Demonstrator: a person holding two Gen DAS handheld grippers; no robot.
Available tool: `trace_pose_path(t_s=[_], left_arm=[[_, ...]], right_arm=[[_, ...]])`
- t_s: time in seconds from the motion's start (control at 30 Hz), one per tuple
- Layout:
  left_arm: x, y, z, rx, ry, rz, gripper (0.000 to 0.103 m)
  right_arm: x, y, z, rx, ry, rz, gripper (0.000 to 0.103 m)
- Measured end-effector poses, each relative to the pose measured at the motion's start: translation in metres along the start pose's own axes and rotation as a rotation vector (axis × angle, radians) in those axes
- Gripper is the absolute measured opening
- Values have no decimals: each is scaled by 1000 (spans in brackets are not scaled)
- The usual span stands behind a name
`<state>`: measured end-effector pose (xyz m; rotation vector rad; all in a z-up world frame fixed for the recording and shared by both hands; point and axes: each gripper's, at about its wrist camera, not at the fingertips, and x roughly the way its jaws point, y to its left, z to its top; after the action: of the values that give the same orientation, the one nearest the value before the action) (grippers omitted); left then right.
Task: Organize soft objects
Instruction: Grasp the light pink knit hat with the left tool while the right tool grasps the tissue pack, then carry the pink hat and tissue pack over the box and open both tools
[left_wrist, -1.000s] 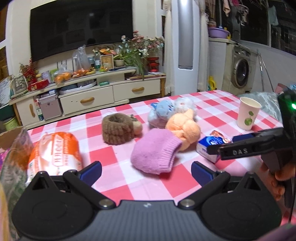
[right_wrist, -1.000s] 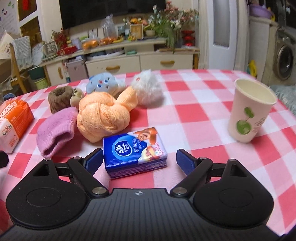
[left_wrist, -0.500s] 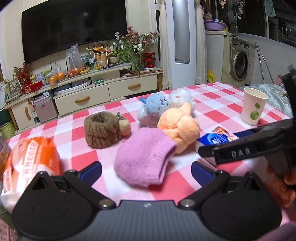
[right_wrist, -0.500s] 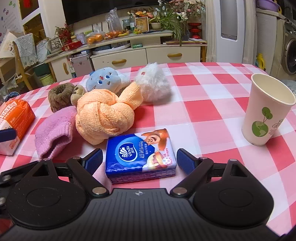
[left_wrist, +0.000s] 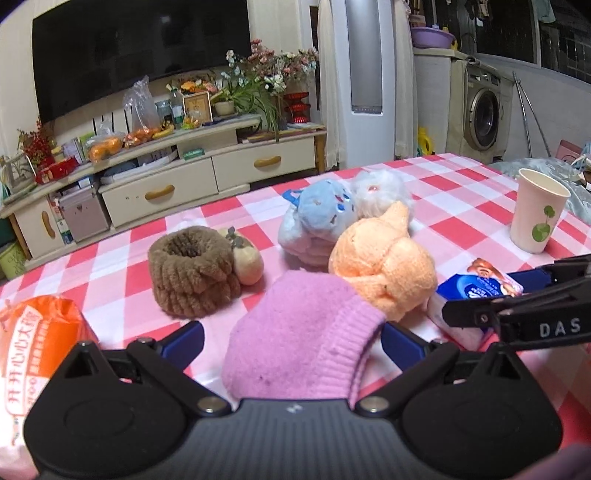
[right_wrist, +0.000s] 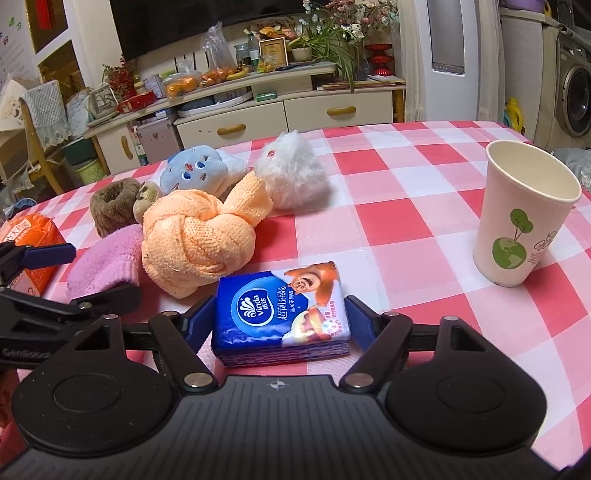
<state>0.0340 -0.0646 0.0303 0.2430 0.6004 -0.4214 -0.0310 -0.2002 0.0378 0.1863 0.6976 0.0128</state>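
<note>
A pink knit hat (left_wrist: 299, 336) lies on the checked tablecloth between the open fingers of my left gripper (left_wrist: 291, 338); it also shows in the right wrist view (right_wrist: 105, 264). My right gripper (right_wrist: 279, 319) is open with its blue pads on either side of a blue tissue pack (right_wrist: 282, 314), also seen from the left wrist (left_wrist: 472, 291). Behind lie an orange knotted towel (right_wrist: 199, 240), a blue plush (right_wrist: 195, 171), a white fluffy toy (right_wrist: 291, 173) and a brown fuzzy ring (left_wrist: 192, 266).
A paper cup (right_wrist: 524, 214) stands at the right on the checked table (right_wrist: 399, 206). An orange bread bag (left_wrist: 33, 354) lies at the left. A TV cabinet (left_wrist: 177, 181) and a washing machine (left_wrist: 484, 114) stand beyond the table.
My left gripper has moved forward and right until the pink hat sits between its fingers. My right gripper has advanced so the tissue pack sits between its pads.
</note>
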Motion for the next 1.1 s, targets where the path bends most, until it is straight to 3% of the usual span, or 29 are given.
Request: trace_pose_path(t_s=[0.27,0.37,0.9,1.1], left_arm=[[12,-2,1,-7,42,-22,69],[12,-3,0,12,50,-3,65],[-30,4,-16,-68,140,27,58],[-50,11,-27,-140,118,-13,58]], right_arm=[[-1,2,0,-17,-3,1,91],[0,3,-1,-22,-4,1,91],[-4,20,-11,-105,-25,-8,90],[-14,21,-21,-134,-48,-39,90]])
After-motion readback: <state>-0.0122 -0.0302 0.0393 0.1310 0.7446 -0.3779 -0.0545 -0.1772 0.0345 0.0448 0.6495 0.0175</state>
